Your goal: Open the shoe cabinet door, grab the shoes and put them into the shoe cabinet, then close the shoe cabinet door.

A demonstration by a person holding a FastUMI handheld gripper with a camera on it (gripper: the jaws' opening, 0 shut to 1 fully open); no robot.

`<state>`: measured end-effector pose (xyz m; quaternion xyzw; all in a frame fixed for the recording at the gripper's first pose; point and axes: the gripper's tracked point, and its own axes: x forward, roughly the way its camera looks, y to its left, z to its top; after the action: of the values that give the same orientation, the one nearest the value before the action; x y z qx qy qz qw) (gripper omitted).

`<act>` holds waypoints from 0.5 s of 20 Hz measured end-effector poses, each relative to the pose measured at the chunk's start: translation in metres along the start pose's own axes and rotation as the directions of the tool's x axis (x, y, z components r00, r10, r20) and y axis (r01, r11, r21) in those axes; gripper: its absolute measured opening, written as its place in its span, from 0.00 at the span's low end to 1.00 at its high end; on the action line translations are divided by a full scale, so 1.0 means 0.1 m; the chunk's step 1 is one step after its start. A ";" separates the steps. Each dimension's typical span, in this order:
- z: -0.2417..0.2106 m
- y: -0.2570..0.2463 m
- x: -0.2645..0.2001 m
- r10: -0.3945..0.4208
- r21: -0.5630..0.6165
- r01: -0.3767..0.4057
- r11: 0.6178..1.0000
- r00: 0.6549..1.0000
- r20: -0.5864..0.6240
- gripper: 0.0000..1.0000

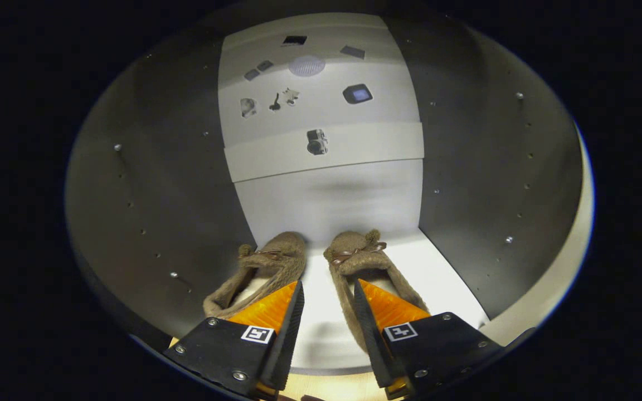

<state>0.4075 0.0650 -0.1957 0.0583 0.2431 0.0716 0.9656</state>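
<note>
Both slippers [310, 267] sit inside cabinet [466, 184] on white shelf, toes at back wall; fingers [327, 312] apart, holding nothing (door presumably open); closing door remains

Two furry brown slippers sit low in the middle of the frame, the left slipper [259, 273] and the right slipper [363, 262], each with one small bow. Two dark side panels [159, 184] flank one white back wall [321, 111] (nine small pictures on it, as far as can be counted).
</note>
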 end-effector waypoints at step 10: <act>0.08 0.29 -1.73 -0.036 -0.081 0.051 0.995 0.983 0.177 0.77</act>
<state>0.2571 0.0638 -0.1045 0.0179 0.1549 0.0552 0.9862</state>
